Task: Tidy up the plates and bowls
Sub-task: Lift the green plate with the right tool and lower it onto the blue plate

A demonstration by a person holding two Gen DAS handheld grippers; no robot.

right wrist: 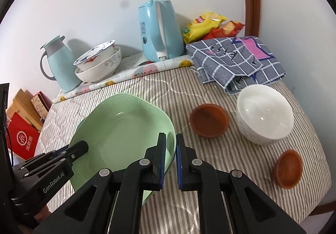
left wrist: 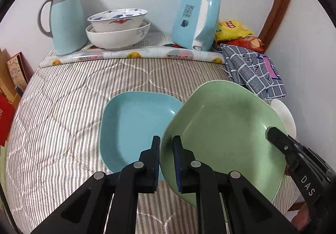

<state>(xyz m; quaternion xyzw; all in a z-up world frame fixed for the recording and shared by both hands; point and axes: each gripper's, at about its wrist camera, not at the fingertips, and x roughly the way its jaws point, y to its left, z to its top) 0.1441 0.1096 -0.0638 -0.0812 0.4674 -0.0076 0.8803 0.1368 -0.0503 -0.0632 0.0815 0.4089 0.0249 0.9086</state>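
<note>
The striped table (right wrist: 210, 162) carries two plates, both tools clamping the green plate (left wrist: 220, 128), and five bowls.

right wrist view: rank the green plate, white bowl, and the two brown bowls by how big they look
1. green plate, largest, though it sits closest to the camera
2. white bowl
3. the two brown bowls, middle one and the one by the table edge: too alike to rank

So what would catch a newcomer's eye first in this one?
The green plate in the middle, tilted and pinched at opposite rims by the left gripper and right gripper. It hangs partly over a blue plate lying on the striped cloth. To the right sit a white bowl and two small brown bowls.
</note>
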